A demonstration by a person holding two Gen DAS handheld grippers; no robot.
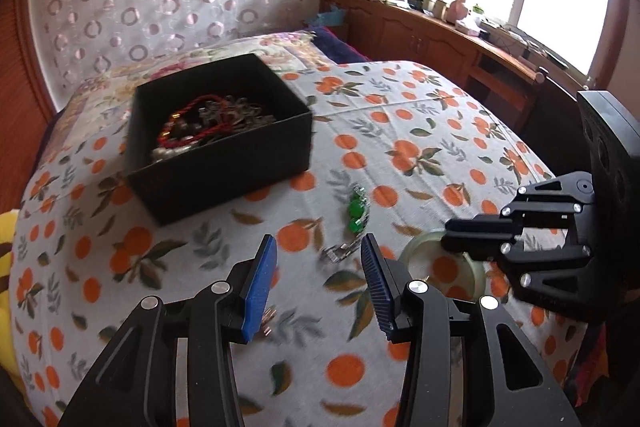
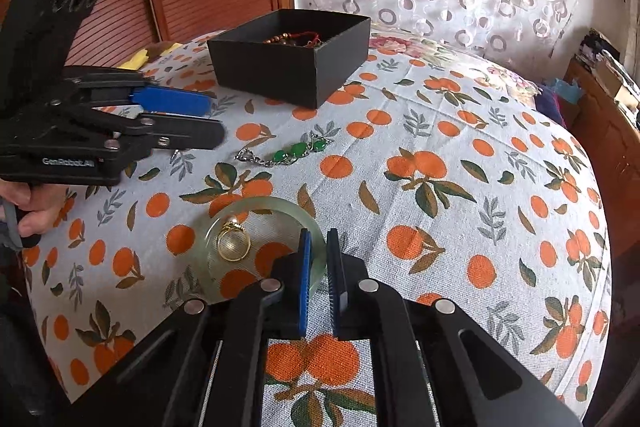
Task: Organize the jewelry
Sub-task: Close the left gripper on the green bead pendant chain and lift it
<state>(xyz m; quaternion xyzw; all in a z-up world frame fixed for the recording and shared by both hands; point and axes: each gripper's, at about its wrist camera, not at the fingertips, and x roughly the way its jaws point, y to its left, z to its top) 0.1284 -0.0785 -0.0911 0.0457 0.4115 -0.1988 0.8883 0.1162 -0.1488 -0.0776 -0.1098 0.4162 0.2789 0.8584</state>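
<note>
Left gripper [image 1: 318, 251] hovers over the orange-print bedspread [image 2: 460, 131] with its blue-padded fingers spread wide and nothing between them. Up and to its left sits the black box [image 1: 224, 151], open-topped, holding a tangle of red cord and beaded jewelry [image 1: 200, 127]. Ahead of the fingers a green-stone chain bracelet [image 1: 354, 215] lies on the cloth, between the box and a pale jade bangle [image 2: 256, 205]. A gold pearl ring [image 2: 233, 245] rests inside the bangle's loop. Right gripper [image 2: 319, 239] has its fingers pinched onto the bangle's rim.
</note>
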